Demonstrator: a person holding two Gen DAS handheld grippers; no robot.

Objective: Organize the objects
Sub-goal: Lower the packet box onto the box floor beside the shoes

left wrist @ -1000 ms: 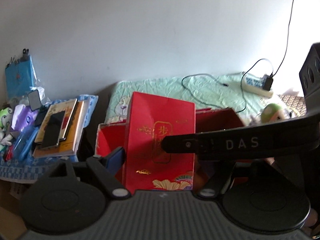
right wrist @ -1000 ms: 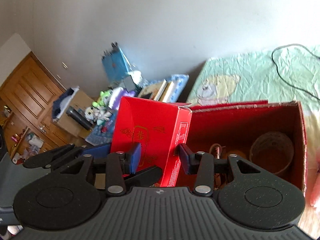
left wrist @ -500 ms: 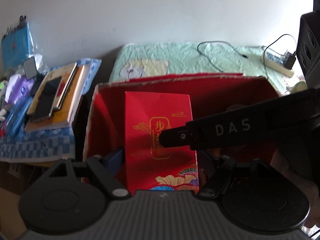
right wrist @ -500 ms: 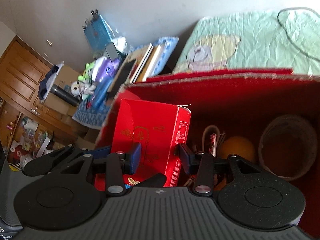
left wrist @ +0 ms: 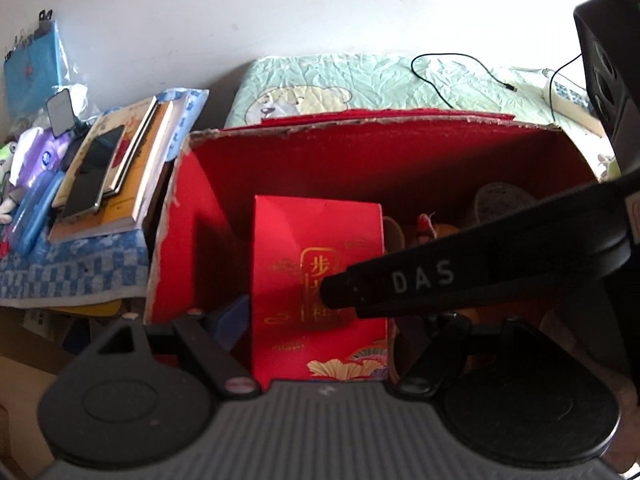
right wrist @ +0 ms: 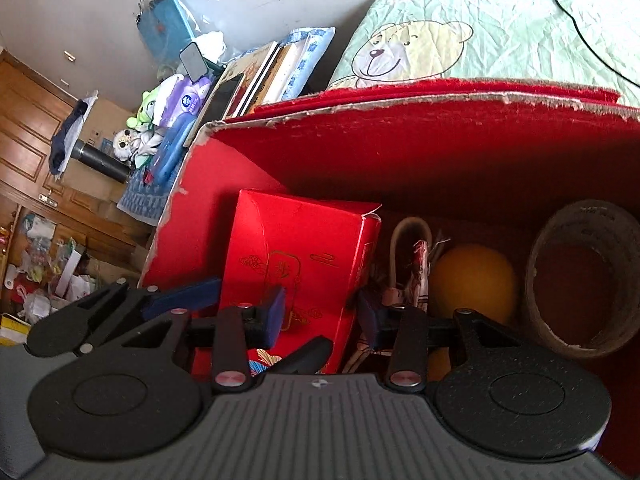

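A red gift box (left wrist: 316, 264) with gold print stands upright in the left part of a large open red carton (left wrist: 360, 120). My left gripper (left wrist: 332, 328) is shut on the gift box across its wide face; one blue pad (left wrist: 232, 316) shows at the box's left edge, the other is hidden behind the right gripper's black arm (left wrist: 420, 280). My right gripper (right wrist: 322, 314) spans the gift box (right wrist: 296, 256) near its right corner, jaws closing on it. In the carton (right wrist: 400, 104) lie a yellow ball (right wrist: 472, 280) and a brown ring-shaped roll (right wrist: 580, 276).
A pile of books with a phone on top (left wrist: 108, 176) sits on a blue checked cloth left of the carton, with soft toys (right wrist: 140, 120) beyond. Behind the carton lies a green bear-print quilt (left wrist: 360, 80) with a black cable (left wrist: 460, 80). Wooden doors (right wrist: 24, 128) stand far left.
Both grippers have come down with the gift box, from above the carton's rim to inside it. Both views have tipped downward.
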